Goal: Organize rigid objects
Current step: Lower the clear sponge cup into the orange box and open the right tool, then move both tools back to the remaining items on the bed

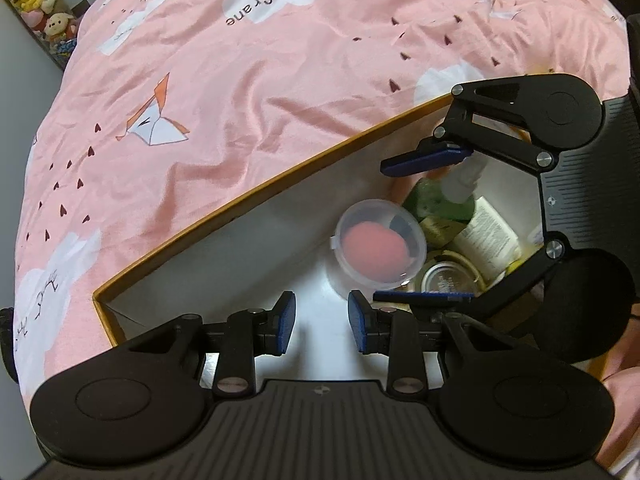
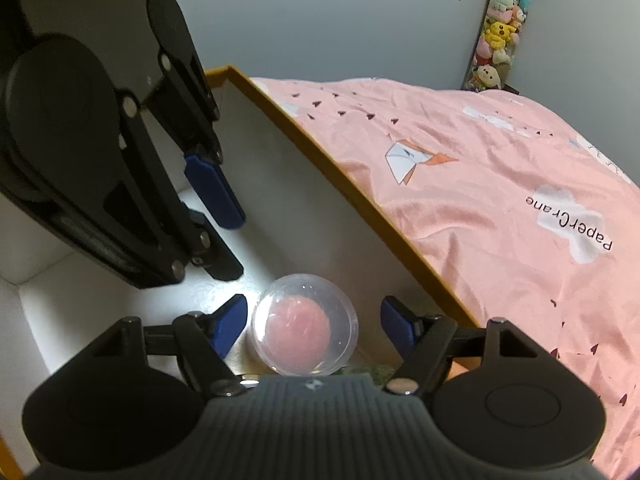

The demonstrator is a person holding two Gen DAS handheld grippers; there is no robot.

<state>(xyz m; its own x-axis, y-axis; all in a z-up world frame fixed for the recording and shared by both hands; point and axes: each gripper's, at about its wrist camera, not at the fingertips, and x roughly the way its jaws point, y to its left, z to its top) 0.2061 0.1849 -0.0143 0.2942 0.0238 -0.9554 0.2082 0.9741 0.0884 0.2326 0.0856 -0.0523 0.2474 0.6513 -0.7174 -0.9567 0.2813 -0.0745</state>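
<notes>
A clear round container (image 1: 380, 240) with a pink sponge inside lies in a white box with an orange rim (image 1: 240, 216), which sits on the bed. In the right wrist view the container (image 2: 304, 332) lies between the blue pads of my right gripper (image 2: 314, 316). That gripper is open and a gap shows on each side of the container. My left gripper (image 1: 322, 320) hangs over the bare white box floor beside it, pointing steeply down. Its pads stand a narrow gap apart with nothing between them.
A green bottle (image 1: 436, 200), a white tube (image 1: 488, 232) and a metal-lidded jar (image 1: 448, 280) crowd the box's right end. The pink bedspread (image 1: 240, 100) stretches beyond the box wall (image 2: 320, 152). A tall tube of plush toys (image 2: 500, 32) stands by the wall.
</notes>
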